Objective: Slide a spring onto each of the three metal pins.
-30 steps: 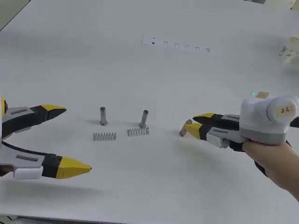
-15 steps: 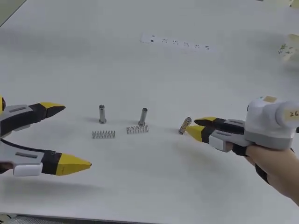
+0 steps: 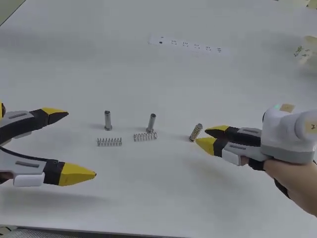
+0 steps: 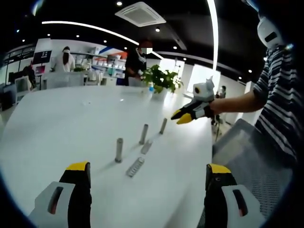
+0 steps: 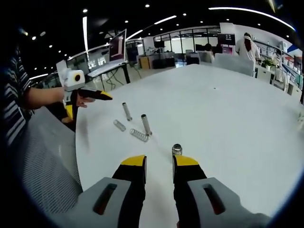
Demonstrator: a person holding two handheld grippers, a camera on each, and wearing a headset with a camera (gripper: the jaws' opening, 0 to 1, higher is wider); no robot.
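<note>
On a white table, near its middle, three metal pins sit in a row. The left pin and middle pin stand upright and bare. A loose spring lies flat just in front of each: the left spring is a little apart from its pin, and the middle spring is close to the foot of its pin. The third pin leans to one side, and its shaft looks ribbed like a coil.

The right gripper comes in from the right, held in a hand. Its yellow-tipped jaws are parted only narrowly and hold nothing. The tips are just beside the third pin, but whether they touch it cannot be told.

The left gripper hovers at the left edge, well apart from the pins, with its jaws spread wide and empty. A power strip lies farther back on the table.
</note>
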